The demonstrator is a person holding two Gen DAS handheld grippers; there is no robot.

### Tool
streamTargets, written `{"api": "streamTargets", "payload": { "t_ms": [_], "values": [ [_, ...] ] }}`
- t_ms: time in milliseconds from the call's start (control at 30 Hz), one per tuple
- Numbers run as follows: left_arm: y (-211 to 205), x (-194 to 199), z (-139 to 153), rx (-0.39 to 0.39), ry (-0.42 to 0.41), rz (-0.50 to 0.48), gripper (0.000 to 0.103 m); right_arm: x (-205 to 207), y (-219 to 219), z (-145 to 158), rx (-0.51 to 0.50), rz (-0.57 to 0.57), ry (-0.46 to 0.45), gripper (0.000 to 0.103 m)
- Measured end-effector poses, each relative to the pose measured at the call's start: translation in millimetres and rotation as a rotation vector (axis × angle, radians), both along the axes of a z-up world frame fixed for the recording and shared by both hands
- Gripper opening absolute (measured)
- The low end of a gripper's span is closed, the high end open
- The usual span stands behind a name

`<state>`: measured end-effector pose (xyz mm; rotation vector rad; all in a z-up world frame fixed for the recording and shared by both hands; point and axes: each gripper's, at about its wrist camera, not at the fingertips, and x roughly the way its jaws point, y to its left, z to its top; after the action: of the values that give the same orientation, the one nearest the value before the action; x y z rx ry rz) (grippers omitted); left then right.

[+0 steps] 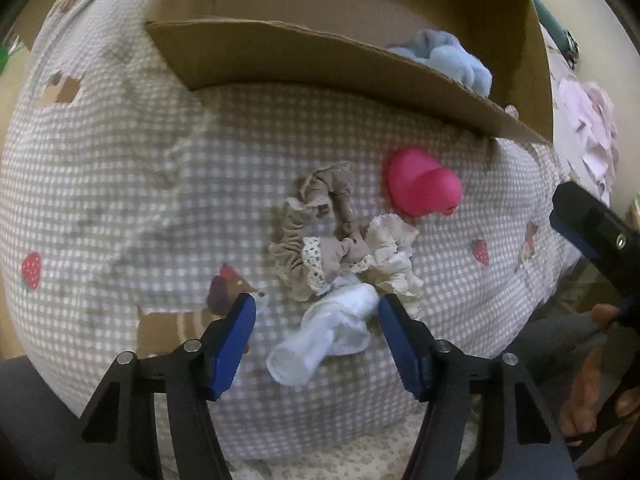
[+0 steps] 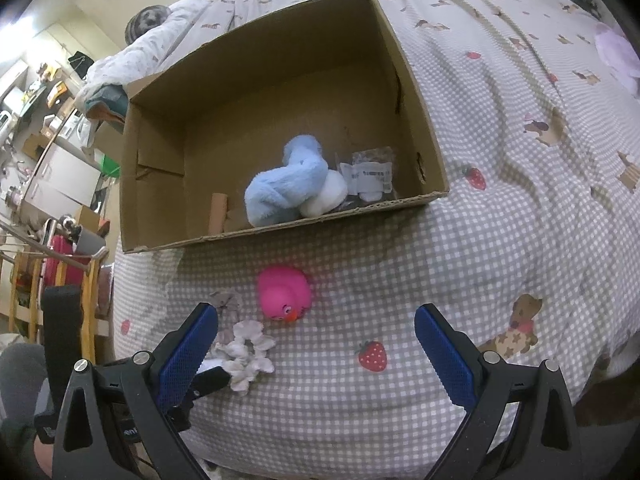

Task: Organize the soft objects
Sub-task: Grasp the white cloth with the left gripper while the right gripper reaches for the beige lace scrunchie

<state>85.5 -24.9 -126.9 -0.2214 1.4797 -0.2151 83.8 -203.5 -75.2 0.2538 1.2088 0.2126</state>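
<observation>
A white rolled sock point(image 1: 324, 332) lies on the checked bedspread, between the open blue fingers of my left gripper point(image 1: 316, 312). Just beyond it lie a beige scrunchie point(image 1: 316, 236) and a cream lace scrunchie point(image 1: 394, 256). A pink rubber duck point(image 1: 420, 186) sits nearer the cardboard box point(image 1: 304, 60). In the right wrist view the duck point(image 2: 285, 294) lies ahead of my open, empty right gripper point(image 2: 316, 340), and the cream scrunchie point(image 2: 246, 350) lies by its left finger. The box point(image 2: 280, 236) holds a blue plush point(image 2: 286, 184), a white soft item point(image 2: 326, 196) and a plastic packet point(image 2: 370, 176).
The bedspread point(image 2: 500, 240) with strawberry and dog prints covers the bed. A pale pink cloth point(image 1: 588, 128) lies at the far right. The bed edge drops off at the left in the right wrist view, with furniture point(image 2: 52, 272) and clutter beyond.
</observation>
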Motion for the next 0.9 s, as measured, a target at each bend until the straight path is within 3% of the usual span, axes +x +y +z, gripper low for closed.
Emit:
{"api": "streamTargets", "payload": {
  "t_ms": [67, 100, 133, 200, 700, 900],
  "values": [
    [-9, 0, -3, 0.010, -0.010, -0.031, 0.060, 1, -1, -1, 0.004, -0.006, 0.004, 0.103],
    [-11, 0, -5, 0.008, -0.012, -0.037, 0.053, 2, -2, -2, 0.006, -0.009, 0.007, 0.103],
    [-14, 0, -8, 0.002, -0.009, -0.045, 0.038, 3, -2, -2, 0.007, -0.011, 0.008, 0.103],
    [-19, -2, -12, -0.024, 0.005, -0.068, 0.029, 4, -1, -2, 0.008, -0.011, 0.008, 0.103],
    [16, -32, 21, -0.040, 0.004, -0.049, 0.027, 2, -3, -9, 0.006, -0.007, 0.032, 0.103],
    [27, -25, 33, -0.037, -0.076, -0.037, 0.028, 3, 7, -13, -0.011, 0.010, 0.040, 0.103]
  ]
}}
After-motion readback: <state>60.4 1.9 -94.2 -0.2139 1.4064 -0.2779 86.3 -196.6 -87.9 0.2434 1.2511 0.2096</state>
